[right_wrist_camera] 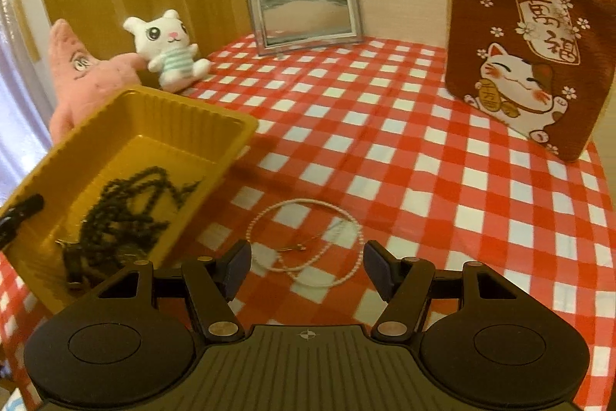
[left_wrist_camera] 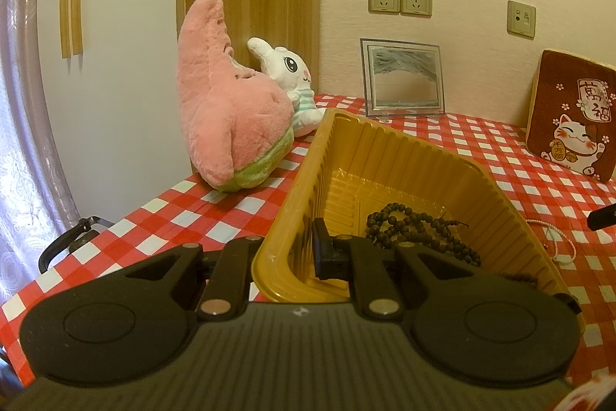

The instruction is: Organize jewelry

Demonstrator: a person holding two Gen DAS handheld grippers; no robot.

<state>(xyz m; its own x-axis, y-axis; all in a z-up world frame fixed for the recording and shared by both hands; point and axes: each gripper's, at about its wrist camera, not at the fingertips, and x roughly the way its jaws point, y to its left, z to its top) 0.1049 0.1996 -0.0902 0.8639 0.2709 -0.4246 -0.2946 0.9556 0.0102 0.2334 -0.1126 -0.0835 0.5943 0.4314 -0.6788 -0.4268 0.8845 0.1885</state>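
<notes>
While left gripper [left_wrist_camera: 308,253] jaws pinch tray [left_wrist_camera: 385,149] near wall, right gripper [right_wrist_camera: 306,266] jaws gape empty above necklace [right_wrist_camera: 308,237].

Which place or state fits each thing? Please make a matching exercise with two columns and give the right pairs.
Things:
1. dark bead string
2. pearl necklace
3. left claw
4. right claw

Places or states:
A. open, just above the checked cloth
B. lying inside the yellow tray
C. shut on the tray's near wall
D. lying on the checked tablecloth, outside the tray

Pairs: 1-B, 2-D, 3-C, 4-A
</notes>
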